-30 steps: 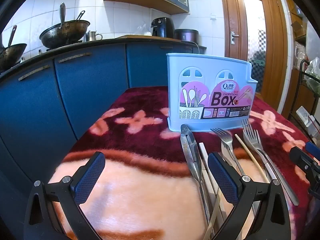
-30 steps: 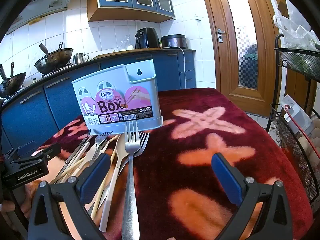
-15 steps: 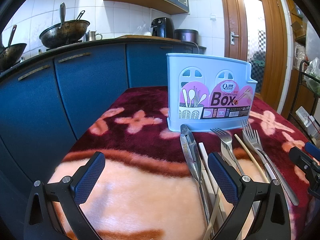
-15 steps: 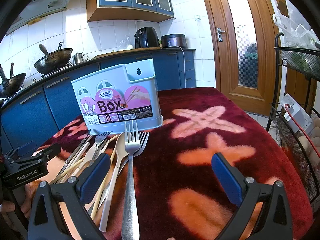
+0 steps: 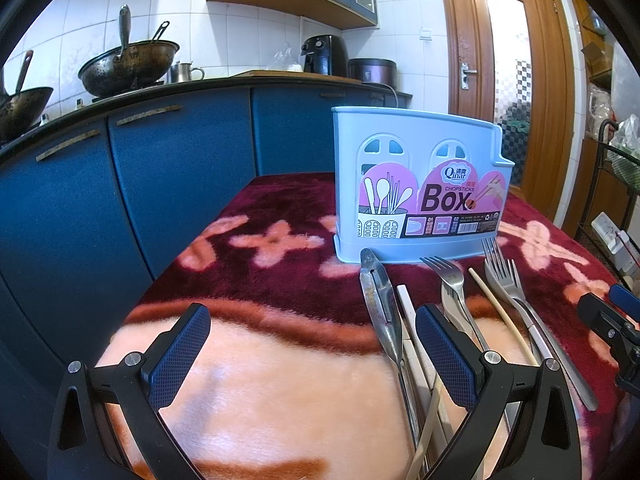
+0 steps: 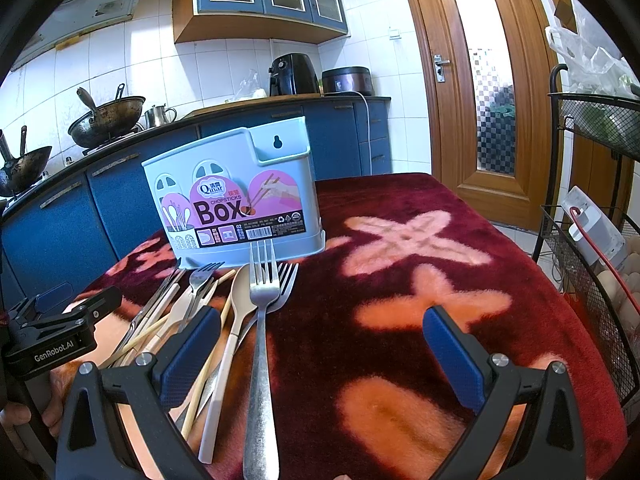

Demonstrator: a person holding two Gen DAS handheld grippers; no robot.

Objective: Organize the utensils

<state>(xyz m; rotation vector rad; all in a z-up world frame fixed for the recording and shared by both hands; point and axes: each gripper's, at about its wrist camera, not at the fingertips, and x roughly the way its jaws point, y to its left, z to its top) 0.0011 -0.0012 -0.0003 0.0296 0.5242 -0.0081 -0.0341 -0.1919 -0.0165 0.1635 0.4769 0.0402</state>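
Lying loose at 6 o'clock of the pale blue plastic chopsticks box (image 6: 240, 196) on the red floral blanket (image 6: 400, 280), steel forks (image 6: 262, 292), beige spoon (image 6: 240, 300) and chopsticks (image 5: 502, 316) remain unsorted; left gripper (image 5: 312, 356) and right gripper (image 6: 320, 356) gape empty, nothing yet visibly boxed.

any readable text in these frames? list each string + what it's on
"Qinar", "CHOPSTICKS", "Box": pink label on the light blue utensil box.
"01", "02": beside small icons along the label's bottom strip.
"GenRobot.AI": body of the left gripper, seen from the right wrist view.
Chinese characters by the logo, barcode digits and the fine print: too small to read.
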